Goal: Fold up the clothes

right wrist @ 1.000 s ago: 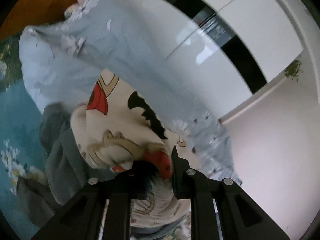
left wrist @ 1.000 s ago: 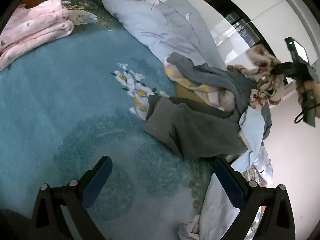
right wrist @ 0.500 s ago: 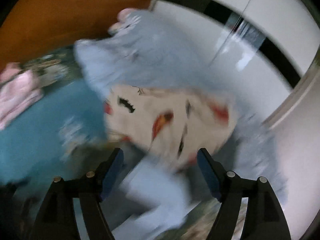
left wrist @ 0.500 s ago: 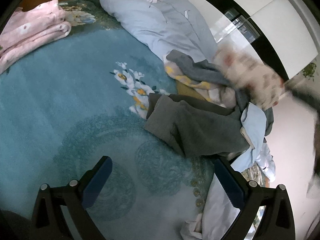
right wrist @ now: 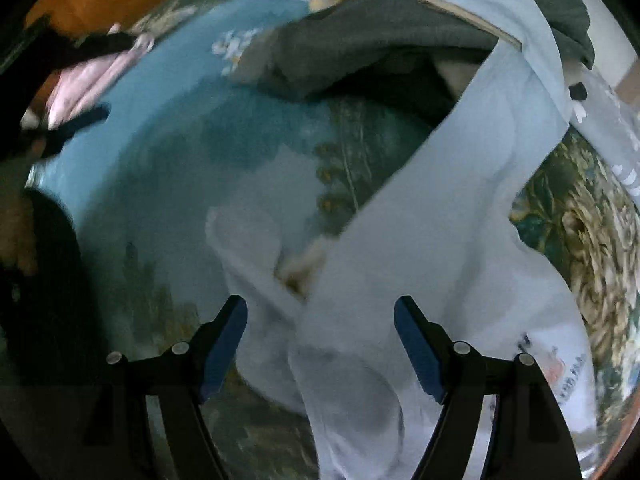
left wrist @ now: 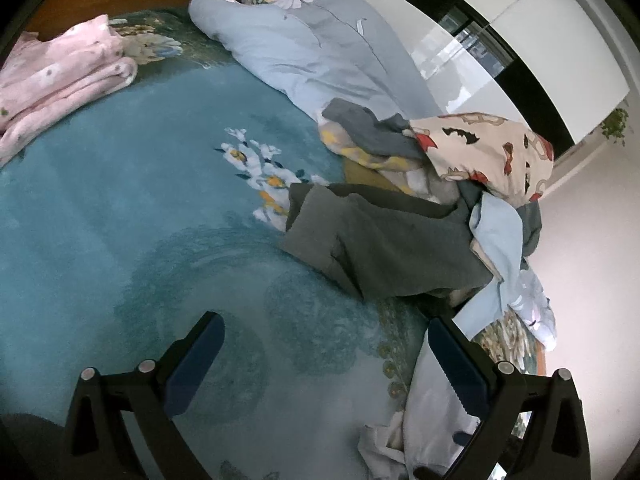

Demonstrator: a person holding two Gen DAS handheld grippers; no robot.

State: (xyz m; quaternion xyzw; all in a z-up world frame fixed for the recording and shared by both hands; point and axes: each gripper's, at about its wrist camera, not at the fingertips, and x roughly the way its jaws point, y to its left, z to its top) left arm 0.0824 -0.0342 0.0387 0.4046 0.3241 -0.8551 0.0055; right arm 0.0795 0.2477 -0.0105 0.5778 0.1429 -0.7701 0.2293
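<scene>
Right gripper (right wrist: 320, 344) released printed garment (left wrist: 492, 152) — now empty.

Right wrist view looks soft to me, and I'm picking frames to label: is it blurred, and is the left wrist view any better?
Right wrist view: motion-smeared and dim, the pale blue garment and pink clothes streaked. Left wrist view: sharp and evenly lit, grey garment crisp, with glare on the white wardrobe; both bend at the fisheye edges.

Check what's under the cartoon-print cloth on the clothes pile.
The cartoon-print cloth lies atop the pile, over a grey garment and a yellow-patterned one. A light blue piece emerges below. Anything deeper is covered.
</scene>
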